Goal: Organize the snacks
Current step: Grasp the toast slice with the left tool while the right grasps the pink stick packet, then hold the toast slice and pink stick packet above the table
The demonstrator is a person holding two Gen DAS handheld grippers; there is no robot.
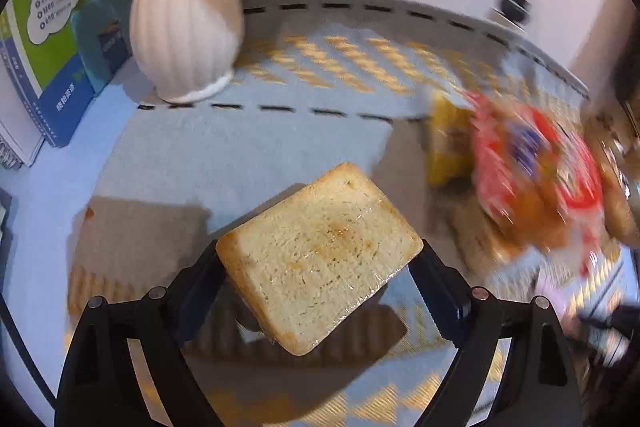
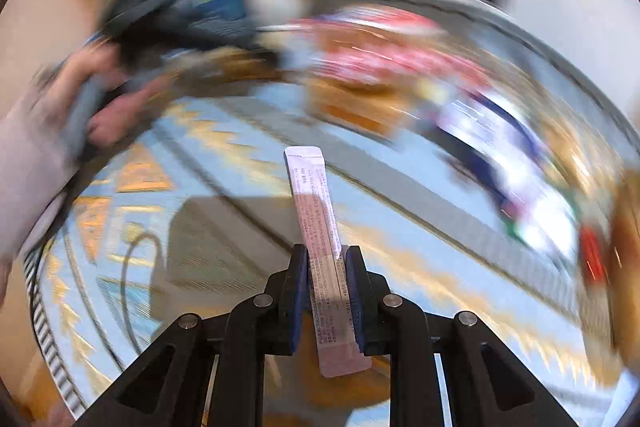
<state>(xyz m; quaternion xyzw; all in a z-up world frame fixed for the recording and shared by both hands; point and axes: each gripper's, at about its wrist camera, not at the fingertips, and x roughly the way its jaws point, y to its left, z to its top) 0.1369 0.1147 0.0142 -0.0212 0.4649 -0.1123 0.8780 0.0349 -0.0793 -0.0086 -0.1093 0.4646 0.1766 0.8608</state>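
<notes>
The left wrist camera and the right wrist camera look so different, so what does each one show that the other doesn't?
Only the left wrist view shows the left tongs shut on a plastic-wrapped slice of toast, plus a white ribbed vase and a green-and-blue book. Only the right wrist view shows the right tongs shut on a slim pink sachet, and a person's hand. Both show the blue-and-orange patterned cloth and a blurred red snack packet.
</notes>
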